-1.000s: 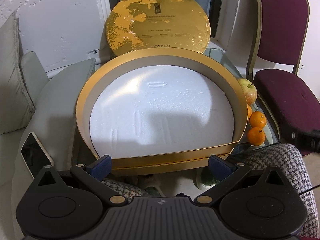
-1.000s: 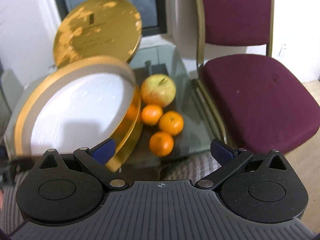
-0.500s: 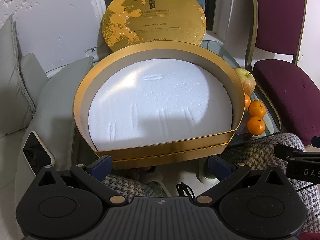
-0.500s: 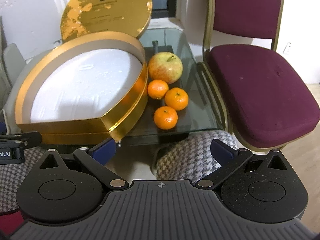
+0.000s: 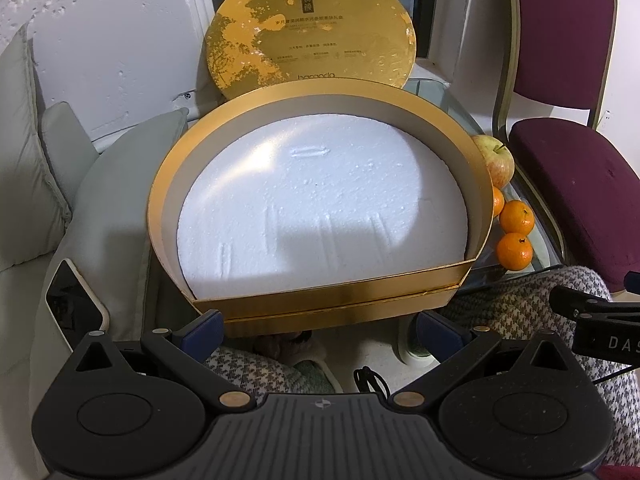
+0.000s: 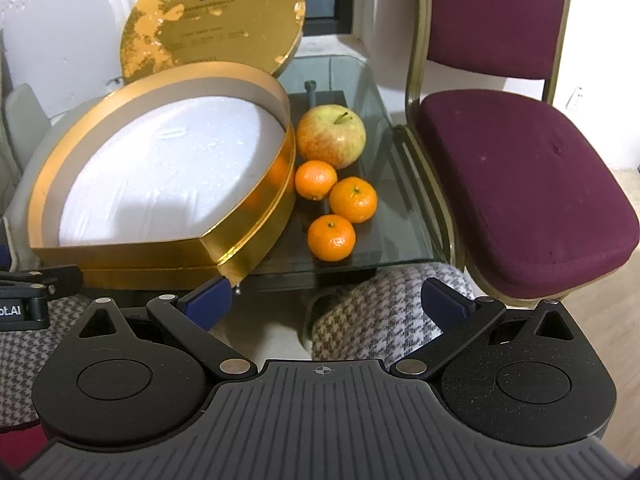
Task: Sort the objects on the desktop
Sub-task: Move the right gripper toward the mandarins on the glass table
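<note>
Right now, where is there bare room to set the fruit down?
The white foam floor inside the gold box is entirely bare. On the glass table, one free strip lies between the tangerines and the chair, another behind the apple. Between box wall and fruit it is crowded.

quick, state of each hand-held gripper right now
left hand-held gripper: open, holding nothing
right hand-held gripper: open, holding nothing

Left gripper (image 5: 318, 326): I see black ribbed housing, blue finger pads (image 5: 202, 326), brass pivot screws.
Right gripper (image 6: 326, 300): same black body, crosshair mark, blue pads.
Trousers (image 6: 384, 312): houndstooth, grey-white.
</note>
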The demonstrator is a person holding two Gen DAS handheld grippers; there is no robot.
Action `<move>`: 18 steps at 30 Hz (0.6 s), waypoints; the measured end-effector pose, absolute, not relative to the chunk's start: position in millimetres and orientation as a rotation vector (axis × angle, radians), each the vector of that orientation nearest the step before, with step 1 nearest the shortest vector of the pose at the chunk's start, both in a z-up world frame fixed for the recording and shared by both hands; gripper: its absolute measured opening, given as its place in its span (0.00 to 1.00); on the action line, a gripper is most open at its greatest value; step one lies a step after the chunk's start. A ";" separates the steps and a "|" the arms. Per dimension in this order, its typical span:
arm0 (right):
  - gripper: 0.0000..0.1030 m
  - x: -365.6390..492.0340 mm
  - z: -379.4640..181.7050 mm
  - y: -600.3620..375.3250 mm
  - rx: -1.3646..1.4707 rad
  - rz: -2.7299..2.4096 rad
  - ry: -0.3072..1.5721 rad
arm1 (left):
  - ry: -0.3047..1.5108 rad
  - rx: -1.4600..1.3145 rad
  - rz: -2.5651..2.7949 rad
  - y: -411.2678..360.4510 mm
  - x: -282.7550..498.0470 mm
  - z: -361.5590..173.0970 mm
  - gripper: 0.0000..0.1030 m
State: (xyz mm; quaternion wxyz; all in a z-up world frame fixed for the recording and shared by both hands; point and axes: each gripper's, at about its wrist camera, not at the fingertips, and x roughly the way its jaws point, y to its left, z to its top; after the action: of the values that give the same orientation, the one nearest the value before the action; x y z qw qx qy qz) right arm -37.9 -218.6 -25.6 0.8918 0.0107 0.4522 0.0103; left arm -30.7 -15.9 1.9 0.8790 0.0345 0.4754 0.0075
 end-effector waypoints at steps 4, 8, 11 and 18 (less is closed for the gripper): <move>1.00 -38.6 -24.5 -216.7 0.023 0.022 0.934 | 0.992 0.072 0.016 -15.0 -30.7 1.8 0.99; 1.00 -37.4 -24.1 -217.3 0.024 0.022 0.933 | 0.994 0.073 0.016 -14.4 -30.7 1.9 0.99; 1.00 -35.8 -25.1 -218.8 0.027 0.021 0.932 | 0.995 0.074 0.017 -14.5 -30.3 1.8 0.99; 1.00 -32.5 -27.2 -219.3 0.027 0.022 0.933 | 1.001 0.076 0.016 -15.1 -28.9 0.0 0.99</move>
State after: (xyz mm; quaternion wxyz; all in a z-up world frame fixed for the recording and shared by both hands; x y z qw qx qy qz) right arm -32.5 -219.3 -27.2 0.8930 0.0128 0.4498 0.0105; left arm -28.9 -15.1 0.0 0.8765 0.0365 0.4799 0.0075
